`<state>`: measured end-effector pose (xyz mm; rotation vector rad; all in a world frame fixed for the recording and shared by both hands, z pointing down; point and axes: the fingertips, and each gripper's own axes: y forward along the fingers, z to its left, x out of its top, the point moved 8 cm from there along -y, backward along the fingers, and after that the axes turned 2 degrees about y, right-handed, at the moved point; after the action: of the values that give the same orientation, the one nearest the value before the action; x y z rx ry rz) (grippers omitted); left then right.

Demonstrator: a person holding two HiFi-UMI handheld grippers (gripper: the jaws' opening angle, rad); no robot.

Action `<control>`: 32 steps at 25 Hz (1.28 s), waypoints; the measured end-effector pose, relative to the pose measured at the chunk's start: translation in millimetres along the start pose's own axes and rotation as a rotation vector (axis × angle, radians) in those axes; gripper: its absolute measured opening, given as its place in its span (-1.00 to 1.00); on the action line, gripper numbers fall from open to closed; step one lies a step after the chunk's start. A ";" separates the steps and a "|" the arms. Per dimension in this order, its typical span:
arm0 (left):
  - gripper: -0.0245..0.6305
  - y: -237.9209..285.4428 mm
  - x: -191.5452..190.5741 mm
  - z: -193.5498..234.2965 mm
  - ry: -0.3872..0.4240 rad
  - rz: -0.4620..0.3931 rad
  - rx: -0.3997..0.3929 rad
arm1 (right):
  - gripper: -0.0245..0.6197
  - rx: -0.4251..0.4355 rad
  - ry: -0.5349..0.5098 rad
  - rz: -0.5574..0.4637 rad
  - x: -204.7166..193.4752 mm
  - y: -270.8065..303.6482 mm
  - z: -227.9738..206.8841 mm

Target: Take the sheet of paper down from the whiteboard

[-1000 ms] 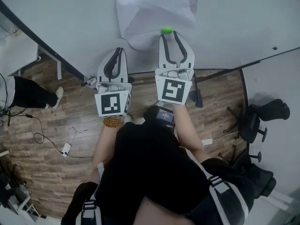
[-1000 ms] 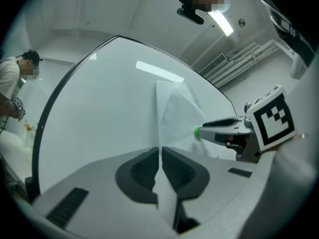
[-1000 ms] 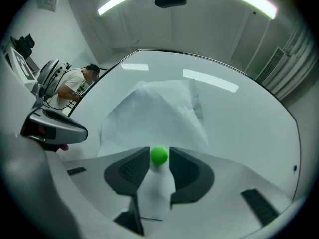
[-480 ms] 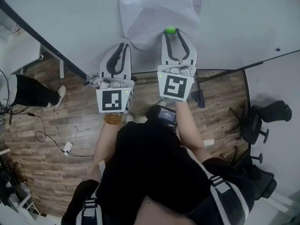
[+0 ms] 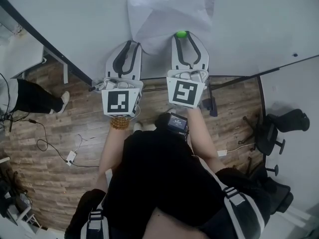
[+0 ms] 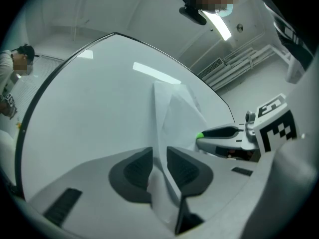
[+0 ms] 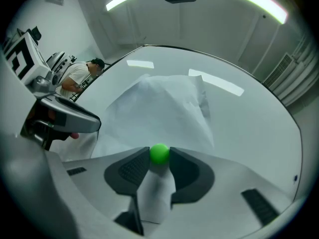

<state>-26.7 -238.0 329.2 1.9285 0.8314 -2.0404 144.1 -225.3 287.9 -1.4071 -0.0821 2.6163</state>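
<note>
A large white whiteboard with a dark frame (image 5: 75, 14) is seen from above in the head view. A crumpled white sheet of paper (image 5: 172, 9) is located on the whiteboard surface. Its lower portion is pulled away from the board and bulges outward.

The left gripper (image 6: 159, 152) is positioned at the lower left edge of the sheet. Its jaws are clenched on a fold of the paper. The fold is seen passing between the two dark pads in the left gripper view.

The right gripper (image 7: 160, 159) is positioned just beside the left one, at the lower right edge of the sheet. Its jaws are closed on a small green ball (image 7: 159, 153), which is held at the jaw tips against the paper. A strip of the sheet is also seen between the jaws below the ball.

Both grippers are held side by side in front of the board, above a brown wooden plank floor (image 5: 50, 133). A black office chair (image 5: 271, 128) stands on the floor at the right.
</note>
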 end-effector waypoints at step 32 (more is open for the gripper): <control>-0.89 12.9 16.9 7.6 -0.062 -0.022 0.022 | -0.56 0.026 0.029 -0.002 0.6 0.9 -1.0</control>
<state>-28.5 -248.9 309.5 1.8644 0.8233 -2.1190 144.5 -226.1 286.7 -1.4353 -0.0450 2.5848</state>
